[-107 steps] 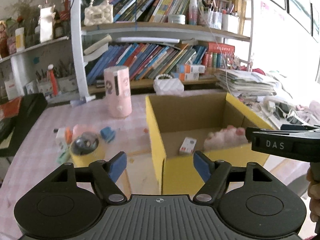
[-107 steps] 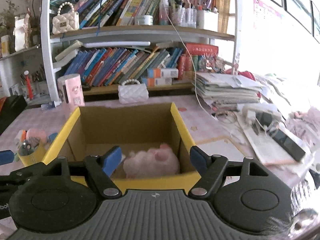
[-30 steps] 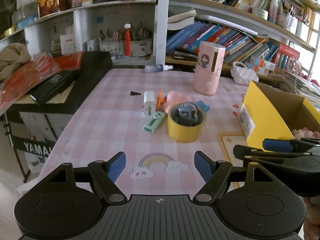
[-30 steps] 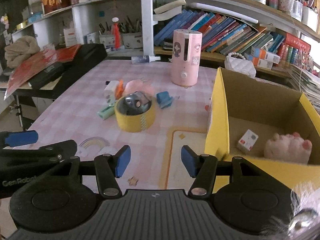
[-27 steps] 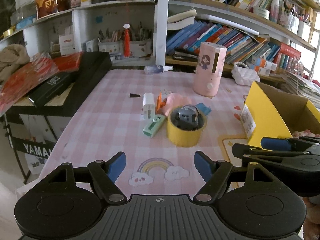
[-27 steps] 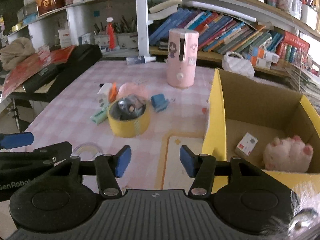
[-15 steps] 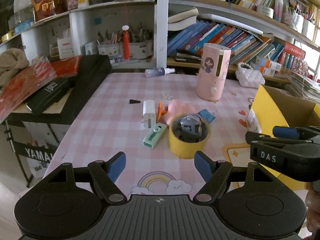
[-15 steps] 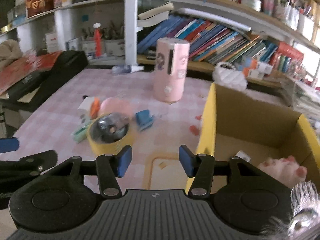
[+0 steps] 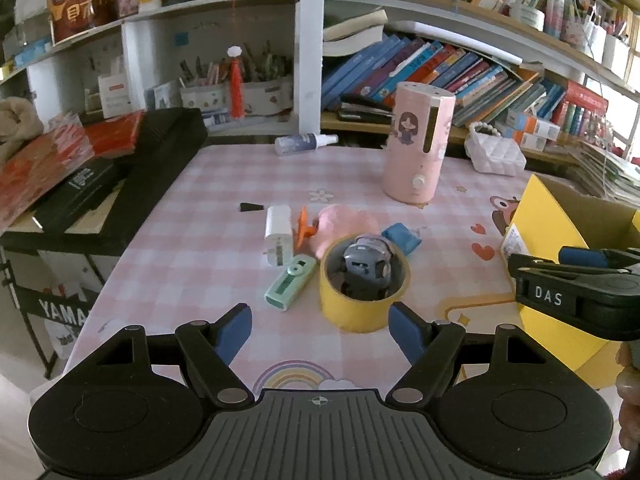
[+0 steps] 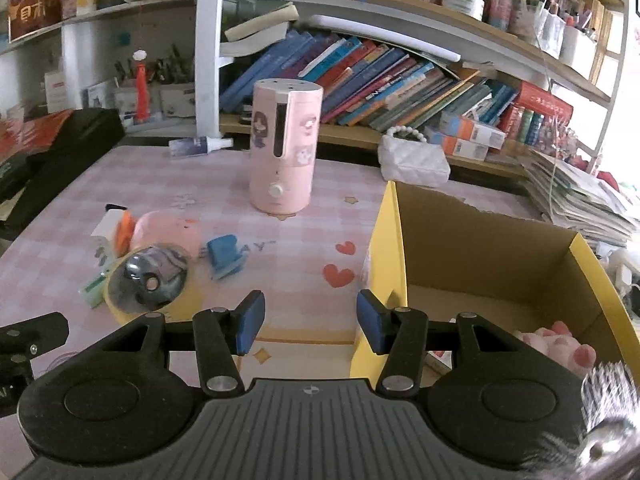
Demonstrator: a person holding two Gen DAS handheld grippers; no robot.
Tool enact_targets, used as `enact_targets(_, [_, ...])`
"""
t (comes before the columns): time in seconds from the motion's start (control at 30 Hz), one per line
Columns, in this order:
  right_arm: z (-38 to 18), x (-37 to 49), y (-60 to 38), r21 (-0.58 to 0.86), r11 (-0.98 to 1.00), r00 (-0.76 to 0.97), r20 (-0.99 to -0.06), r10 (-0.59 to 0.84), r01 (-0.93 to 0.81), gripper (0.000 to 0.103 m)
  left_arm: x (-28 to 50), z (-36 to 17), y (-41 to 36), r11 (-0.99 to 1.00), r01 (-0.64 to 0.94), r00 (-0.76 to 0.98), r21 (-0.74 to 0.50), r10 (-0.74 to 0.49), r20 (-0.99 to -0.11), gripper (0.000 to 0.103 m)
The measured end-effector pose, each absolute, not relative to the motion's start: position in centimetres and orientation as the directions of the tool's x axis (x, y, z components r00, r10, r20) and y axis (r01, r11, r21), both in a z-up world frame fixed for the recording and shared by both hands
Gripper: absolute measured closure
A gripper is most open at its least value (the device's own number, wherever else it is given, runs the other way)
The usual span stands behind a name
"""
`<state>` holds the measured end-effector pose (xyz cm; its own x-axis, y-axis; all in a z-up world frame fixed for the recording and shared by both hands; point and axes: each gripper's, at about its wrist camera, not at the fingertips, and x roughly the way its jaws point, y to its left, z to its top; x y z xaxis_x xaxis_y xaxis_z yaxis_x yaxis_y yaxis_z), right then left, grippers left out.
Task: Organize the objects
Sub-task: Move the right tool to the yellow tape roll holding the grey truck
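Matt cardboard box (image 10: pixel 472 248), glossy plastic humidifier (image 10: pixel 285 148)

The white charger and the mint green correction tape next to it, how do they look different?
The white charger is a blocky plug with metal prongs at its near end; the mint green correction tape is longer, slimmer and has a round wheel on top. The charger lies nearly straight toward the camera, while the correction tape lies slanted beside the yellow tape roll. Both lie flat on the checked tablecloth.
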<state>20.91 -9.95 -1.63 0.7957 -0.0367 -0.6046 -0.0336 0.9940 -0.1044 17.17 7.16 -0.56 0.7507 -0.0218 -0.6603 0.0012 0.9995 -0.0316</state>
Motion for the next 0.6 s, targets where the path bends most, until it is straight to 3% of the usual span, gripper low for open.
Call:
enact_targets(0.13, [-1.8,21.2,-9.6,-0.095,0.992,0.789,-0.614,0.002,-0.077,0.042,17.6,-0.7,7.1,0.999,0.0,0.749,-0.034,-0.022,-0.662,0.026])
enact_targets(0.6, [-1.8,23.3,-8.6,0.044,0.978,0.75,-0.636,0.183,-0.202,0.043,18.6,-1.8,7.9,0.998,-0.051,0.721,-0.031,0.015,-0.693,0.026])
